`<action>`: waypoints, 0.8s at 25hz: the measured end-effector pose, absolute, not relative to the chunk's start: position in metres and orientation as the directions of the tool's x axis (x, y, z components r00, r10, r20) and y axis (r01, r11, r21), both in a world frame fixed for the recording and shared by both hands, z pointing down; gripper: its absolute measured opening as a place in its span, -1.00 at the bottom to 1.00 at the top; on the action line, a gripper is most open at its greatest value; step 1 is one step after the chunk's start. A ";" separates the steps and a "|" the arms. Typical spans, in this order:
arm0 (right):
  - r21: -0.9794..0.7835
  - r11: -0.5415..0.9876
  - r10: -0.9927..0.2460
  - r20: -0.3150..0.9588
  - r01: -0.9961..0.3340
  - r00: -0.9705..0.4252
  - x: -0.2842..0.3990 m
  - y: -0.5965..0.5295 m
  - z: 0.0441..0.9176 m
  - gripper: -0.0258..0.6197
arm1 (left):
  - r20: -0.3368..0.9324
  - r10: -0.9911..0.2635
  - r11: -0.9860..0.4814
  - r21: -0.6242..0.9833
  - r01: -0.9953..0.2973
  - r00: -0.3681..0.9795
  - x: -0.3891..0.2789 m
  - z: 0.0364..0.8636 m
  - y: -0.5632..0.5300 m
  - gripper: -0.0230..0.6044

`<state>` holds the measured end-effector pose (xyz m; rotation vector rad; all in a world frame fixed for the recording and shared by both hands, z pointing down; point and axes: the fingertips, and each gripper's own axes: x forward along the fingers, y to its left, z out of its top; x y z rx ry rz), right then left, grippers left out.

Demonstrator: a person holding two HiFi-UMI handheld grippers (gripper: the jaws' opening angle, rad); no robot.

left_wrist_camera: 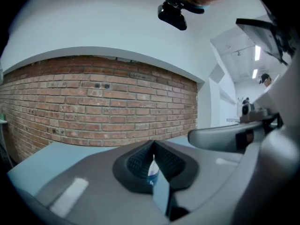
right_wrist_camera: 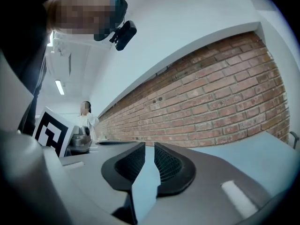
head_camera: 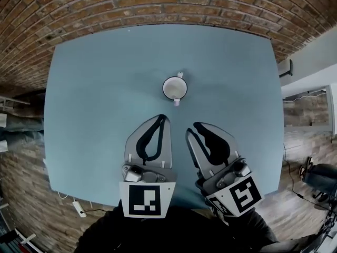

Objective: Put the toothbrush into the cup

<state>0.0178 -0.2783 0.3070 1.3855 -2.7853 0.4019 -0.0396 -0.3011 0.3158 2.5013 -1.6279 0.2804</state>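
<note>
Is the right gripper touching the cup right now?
No, in the head view the right gripper is apart from the cup, with bare blue table between them.

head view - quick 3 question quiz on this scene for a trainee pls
1. True or false: the toothbrush is in the white cup.
2. What is between the jaws of the right gripper? A) the toothbrush B) the cup C) nothing
3. What colour is the table?

Key: 1 true; 2 C; 3 blue.
</note>
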 end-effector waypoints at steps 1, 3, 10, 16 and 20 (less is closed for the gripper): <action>-0.213 0.578 -0.790 0.097 -0.788 -0.606 0.019 -0.277 0.297 -0.76 | 0.217 -0.891 -0.406 0.015 -0.914 0.399 -0.037 0.309 -0.298 -0.90; -0.193 0.575 -0.802 0.056 -0.795 -0.594 0.023 -0.274 0.277 -0.88 | 0.195 -0.892 -0.415 0.003 -0.910 0.408 -0.033 0.297 -0.290 -0.90; -0.150 0.578 -0.812 -0.016 -0.802 -0.583 0.029 -0.257 0.229 -0.92 | 0.156 -0.901 -0.409 0.007 -0.913 0.405 -0.023 0.264 -0.266 -0.90; -0.132 0.590 -0.806 -0.043 -0.797 -0.590 0.031 -0.247 0.214 -0.92 | 0.133 -0.910 -0.399 -0.019 -0.917 0.393 -0.018 0.246 -0.259 -0.90; -0.121 0.581 -0.813 -0.049 -0.805 -0.580 0.034 -0.246 0.212 -0.92 | 0.121 -0.912 -0.401 -0.051 -0.915 0.392 -0.018 0.241 -0.254 -0.90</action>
